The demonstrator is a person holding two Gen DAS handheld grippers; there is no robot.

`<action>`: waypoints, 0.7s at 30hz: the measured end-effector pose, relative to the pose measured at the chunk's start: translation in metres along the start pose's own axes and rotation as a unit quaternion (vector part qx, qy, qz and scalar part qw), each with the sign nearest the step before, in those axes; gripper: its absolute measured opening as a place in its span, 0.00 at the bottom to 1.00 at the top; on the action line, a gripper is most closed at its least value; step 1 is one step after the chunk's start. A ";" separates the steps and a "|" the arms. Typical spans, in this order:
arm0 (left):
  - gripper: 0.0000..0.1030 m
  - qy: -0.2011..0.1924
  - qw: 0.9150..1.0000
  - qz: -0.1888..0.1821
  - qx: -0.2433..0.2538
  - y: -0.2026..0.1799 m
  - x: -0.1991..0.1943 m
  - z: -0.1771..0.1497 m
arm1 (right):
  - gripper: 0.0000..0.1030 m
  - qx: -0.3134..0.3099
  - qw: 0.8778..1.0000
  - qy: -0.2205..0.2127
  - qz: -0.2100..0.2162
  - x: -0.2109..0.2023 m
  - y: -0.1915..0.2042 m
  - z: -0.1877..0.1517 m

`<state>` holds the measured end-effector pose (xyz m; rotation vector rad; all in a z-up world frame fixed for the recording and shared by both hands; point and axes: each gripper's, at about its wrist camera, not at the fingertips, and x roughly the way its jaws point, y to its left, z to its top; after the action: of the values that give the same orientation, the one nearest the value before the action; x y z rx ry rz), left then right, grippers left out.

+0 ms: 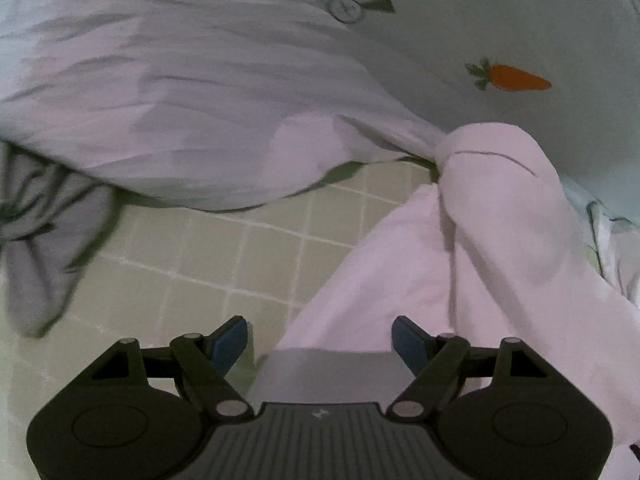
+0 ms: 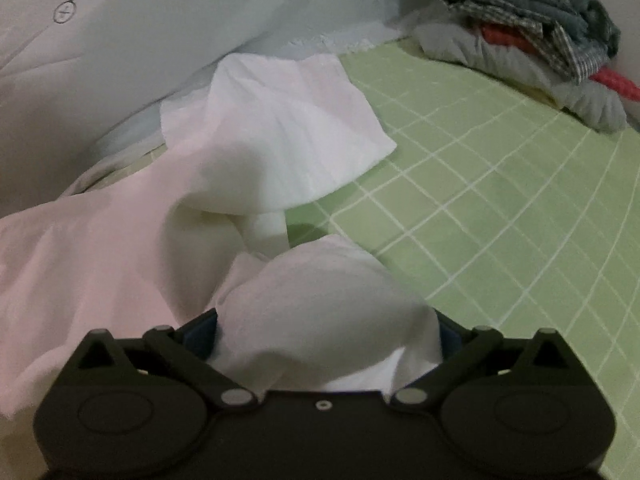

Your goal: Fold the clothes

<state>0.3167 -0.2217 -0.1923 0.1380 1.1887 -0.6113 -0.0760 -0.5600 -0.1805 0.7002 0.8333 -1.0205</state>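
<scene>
A pale green bed sheet with a white grid pattern (image 2: 500,208) covers the surface, and a light duvet printed with an orange carrot and a small round motif (image 1: 480,24) lies bunched along its far side, from ten to two o'clock in the left wrist view. The task's garment, a crumpled white thin-fabric piece of clothing (image 2: 280,136), lies spread over the sheet: in the left wrist view its broad body fills the upper left, from nine to twelve o'clock, and a twisted, knotted-looking fold (image 1: 492,184) trails down toward four o'clock. The left claw (image 1: 320,344) hangs above the sheet with its blue-padded fingers (image 1: 230,344) spread apart; cloth lies under and between them, but the pads do not press on it, so it is released. The right claw (image 2: 328,336) stands spread wide, a puffed fold of the white garment bulging up between its fingers, which are mostly hidden by the cloth; no pinch on it shows. At one o'clock in the right wrist view a stack of folded clothes, grey, checked and red (image 2: 532,36), rests on the sheet, well apart from the garment.
</scene>
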 end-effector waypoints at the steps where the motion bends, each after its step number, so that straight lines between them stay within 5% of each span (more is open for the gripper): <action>1: 0.78 0.002 1.000 -0.006 -0.003 -0.001 0.002 0.000 | 1.00 -0.004 1.000 0.002 -0.004 0.002 0.002 0.000; 6: 0.70 0.001 1.000 -0.020 0.009 -0.004 0.001 -0.007 | 1.00 -0.007 1.000 0.002 -0.011 0.001 0.006 0.000; 11: 0.10 -0.005 1.000 -0.004 0.000 0.000 -0.011 -0.019 | 1.00 0.001 1.000 0.000 -0.002 -0.005 0.001 -0.005; 15: 0.05 -0.013 0.999 -0.013 -0.039 0.003 -0.033 -0.031 | 1.00 -0.020 1.000 -0.006 0.002 -0.018 -0.003 -0.019; 21: 0.04 -0.077 0.997 0.014 -0.019 -0.016 -0.106 -0.077 | 1.00 -0.013 1.000 0.001 0.028 -0.035 -0.027 -0.045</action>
<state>0.2196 -0.1637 -0.1232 0.0733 1.0465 -0.5637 -0.1227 -0.5180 -0.1769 0.6984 0.8225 -0.9586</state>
